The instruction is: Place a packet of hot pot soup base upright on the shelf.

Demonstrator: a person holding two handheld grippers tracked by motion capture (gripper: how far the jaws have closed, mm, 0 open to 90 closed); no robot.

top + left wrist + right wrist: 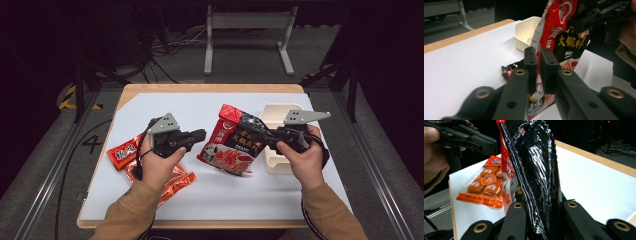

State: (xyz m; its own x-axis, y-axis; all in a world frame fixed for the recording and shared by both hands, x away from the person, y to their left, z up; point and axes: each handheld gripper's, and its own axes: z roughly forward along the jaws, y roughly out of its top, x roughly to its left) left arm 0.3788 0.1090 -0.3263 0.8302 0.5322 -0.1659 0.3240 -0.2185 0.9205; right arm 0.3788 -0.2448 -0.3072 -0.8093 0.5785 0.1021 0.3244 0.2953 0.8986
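A large red and black foil pouch (234, 142) hangs above the white mat, tilted. My right gripper (267, 137) is shut on its right edge. In the right gripper view the pouch (536, 170) stands upright between the two black fingers (517, 217). My left gripper (201, 134) sits at the pouch's left edge. In the left gripper view its jaws (538, 51) stand a narrow gap apart with the pouch's thin white seam (539, 30) running down into that gap. The pads do not look pressed on the seam.
A cream open box (280, 112) stands at the right, behind the right hand. Orange and red snack packets (122, 152) lie at the left under the left forearm. A small black and red wrapper (507, 71) lies on the mat. The table's wooden edge (210, 88) runs along the far side.
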